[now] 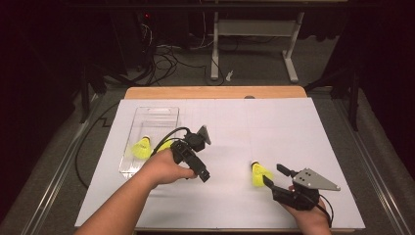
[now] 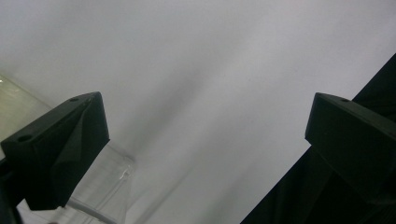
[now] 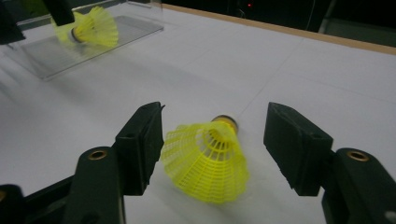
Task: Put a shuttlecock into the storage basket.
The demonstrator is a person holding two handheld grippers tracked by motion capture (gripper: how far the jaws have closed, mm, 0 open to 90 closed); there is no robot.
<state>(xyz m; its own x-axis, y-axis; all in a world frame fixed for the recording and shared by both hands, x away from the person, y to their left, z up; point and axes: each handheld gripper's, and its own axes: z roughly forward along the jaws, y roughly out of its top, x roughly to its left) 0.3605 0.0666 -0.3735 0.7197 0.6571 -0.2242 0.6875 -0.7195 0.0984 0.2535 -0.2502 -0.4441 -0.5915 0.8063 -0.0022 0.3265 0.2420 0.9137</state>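
Right claw [image 3: 212,144] straddles the yellow shuttlecock [image 3: 208,161], unclamped.

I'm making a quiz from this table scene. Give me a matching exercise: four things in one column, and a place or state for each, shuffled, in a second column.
Things:
1. Shuttlecock on the table
2. Clear tray
3. Left gripper
4. Shuttlecock in the tray

Places or states:
A. Jaws apart, nothing between them, beside the tray
B. Lying on its side between the right gripper's jaws, a gap left on one side
C. On the left part of the white sheet
D. Resting inside a see-through container

Pairs: 1-B, 2-C, 3-A, 4-D
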